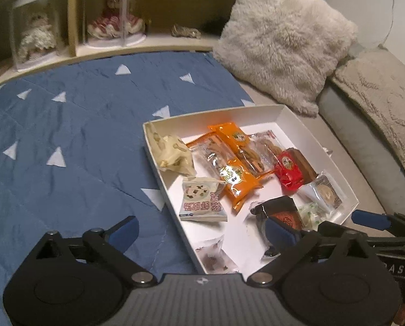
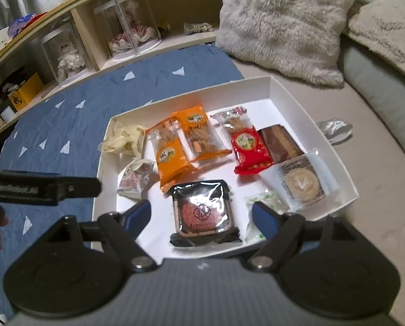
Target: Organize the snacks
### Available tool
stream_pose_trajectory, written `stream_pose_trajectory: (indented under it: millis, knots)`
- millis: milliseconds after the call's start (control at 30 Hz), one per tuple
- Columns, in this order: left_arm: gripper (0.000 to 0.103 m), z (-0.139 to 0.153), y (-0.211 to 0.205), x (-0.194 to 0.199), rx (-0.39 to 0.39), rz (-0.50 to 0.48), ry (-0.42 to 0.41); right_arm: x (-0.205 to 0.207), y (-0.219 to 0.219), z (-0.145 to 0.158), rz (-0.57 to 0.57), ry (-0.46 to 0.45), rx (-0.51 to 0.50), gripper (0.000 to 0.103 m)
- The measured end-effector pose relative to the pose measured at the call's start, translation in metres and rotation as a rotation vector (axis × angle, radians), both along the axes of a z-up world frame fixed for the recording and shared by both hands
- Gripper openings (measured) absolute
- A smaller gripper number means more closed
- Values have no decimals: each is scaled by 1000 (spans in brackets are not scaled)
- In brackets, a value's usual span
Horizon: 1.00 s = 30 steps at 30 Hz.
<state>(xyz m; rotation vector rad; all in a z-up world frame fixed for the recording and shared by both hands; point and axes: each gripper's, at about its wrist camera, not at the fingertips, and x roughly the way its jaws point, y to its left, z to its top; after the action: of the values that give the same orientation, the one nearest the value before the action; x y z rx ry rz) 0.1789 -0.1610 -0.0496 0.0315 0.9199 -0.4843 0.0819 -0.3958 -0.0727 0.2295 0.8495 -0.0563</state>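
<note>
A white shallow box (image 1: 297,116) (image 2: 289,95) lies on the bed and holds several wrapped snacks: orange packs (image 1: 236,182) (image 2: 170,152), a red pack (image 1: 288,172) (image 2: 250,149), a brown cake (image 2: 279,142), a cream pack (image 1: 172,153) (image 2: 123,138), a coffee-print pack (image 2: 300,180) and a black-tray cake (image 2: 203,210). My left gripper (image 1: 202,232) is open and empty over the box's near left corner. My right gripper (image 2: 201,216) is open, its fingers either side of the black-tray cake, above it. The right gripper's fingers (image 1: 370,218) also show in the left wrist view.
The box sits where a blue quilt with white triangles (image 1: 66,135) meets a beige sheet (image 2: 379,190). A fluffy pillow (image 1: 284,35) lies behind the box. A silver wrapper (image 2: 335,129) lies outside the box's right wall. A wooden shelf with cased dolls (image 1: 115,19) stands behind.
</note>
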Motion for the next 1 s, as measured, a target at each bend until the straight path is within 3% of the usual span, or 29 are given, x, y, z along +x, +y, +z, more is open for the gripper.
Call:
stream_pose_trajectory:
  millis: [333, 1000]
  knots:
    - [103, 28, 18, -40, -37, 11, -58, -33, 3, 29, -30, -54, -53, 102]
    - [103, 62, 51, -130, -54, 38, -180, -125, 23, 72, -68, -139, -118, 103]
